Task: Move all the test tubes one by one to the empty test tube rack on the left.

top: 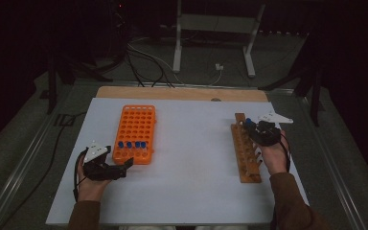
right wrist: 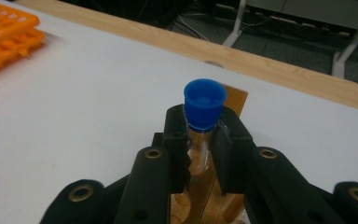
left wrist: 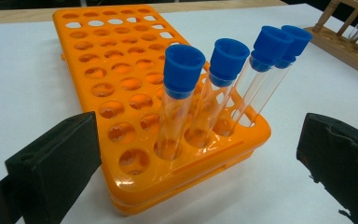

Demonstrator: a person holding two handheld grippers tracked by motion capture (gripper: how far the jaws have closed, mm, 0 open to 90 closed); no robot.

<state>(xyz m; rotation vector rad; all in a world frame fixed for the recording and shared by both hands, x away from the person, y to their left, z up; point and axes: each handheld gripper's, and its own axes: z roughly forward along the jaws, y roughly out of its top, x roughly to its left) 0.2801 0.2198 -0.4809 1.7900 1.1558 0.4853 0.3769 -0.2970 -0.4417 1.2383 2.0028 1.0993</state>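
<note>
Left gripper [top: 124, 165] fingers spread — right gripper [right wrist: 200, 140] clamped.

The high view is looking forward and down from above the person's side, taking in the whole white table [top: 182, 191]. The left gripper view is sitting low and close, facing the orange tube rack [left wrist: 121, 84], which the high view is also showing [top: 135, 132]. The right gripper view is looking closely along its jaws at the wooden rack [right wrist: 235, 100], shared with the high view [top: 244, 153].
</note>
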